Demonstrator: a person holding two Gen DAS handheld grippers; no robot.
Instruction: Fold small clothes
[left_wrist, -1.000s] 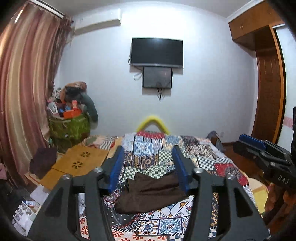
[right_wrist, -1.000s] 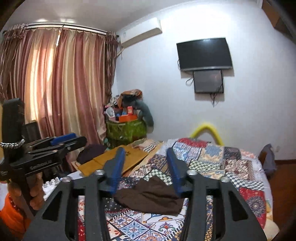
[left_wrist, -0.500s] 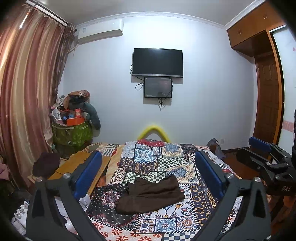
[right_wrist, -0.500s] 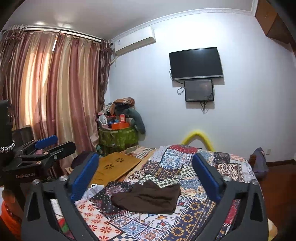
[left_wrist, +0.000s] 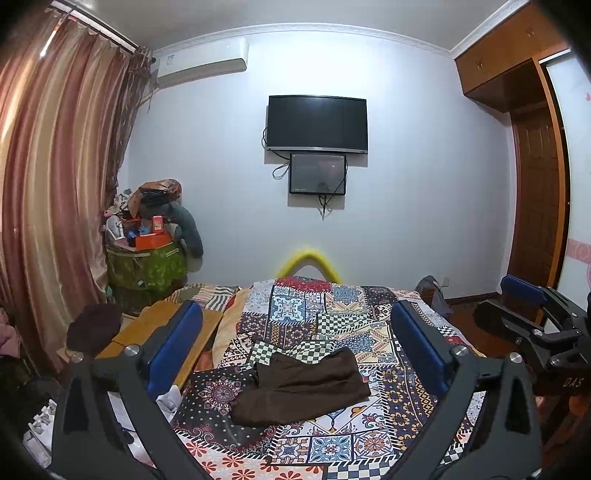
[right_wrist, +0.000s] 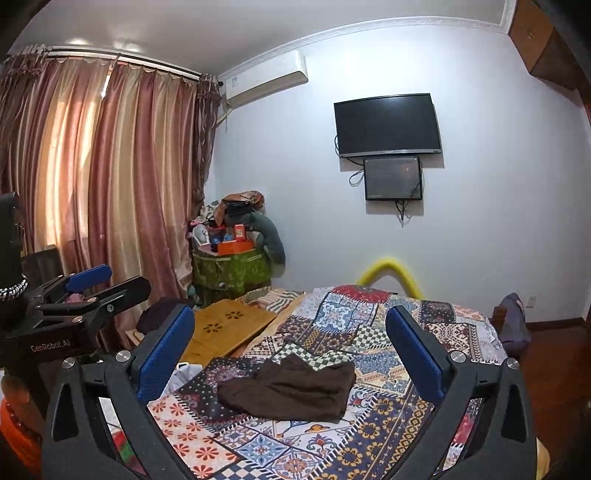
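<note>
The brown garment (left_wrist: 301, 387) lay loosely bunched on the patchwork bedspread (left_wrist: 332, 317), near the bed's near end, apart from both grippers and touched by nothing. Its place on the spread matched that of a second before.

The left gripper (left_wrist: 297, 354) had its jaws released and spread wide, with nothing between the blue pads (left_wrist: 173, 347). A second earlier those pads had stood much closer together, framing the garment narrowly in the left wrist view; half a second earlier they were already as wide as now. The right gripper (right_wrist: 290, 358) showed the same change: jaws formerly about half closed, then fully parted and empty, its blue pads (right_wrist: 166, 354) standing well to either side of the cloth (right_wrist: 291, 387).

The left wrist view also sat differently from a second before: the wall-mounted television (left_wrist: 317, 123) and the air conditioner (left_wrist: 201, 62) appeared lower in the picture, and more ceiling showed. Between the half-second frame and now, that view looked unchanged.

The right gripper appeared at the right edge of the left view (left_wrist: 532, 317), and the left gripper at the left edge of the right view (right_wrist: 92, 291). A wooden board (right_wrist: 225, 328) lay beside the bed toward the curtains (right_wrist: 110, 184).
</note>
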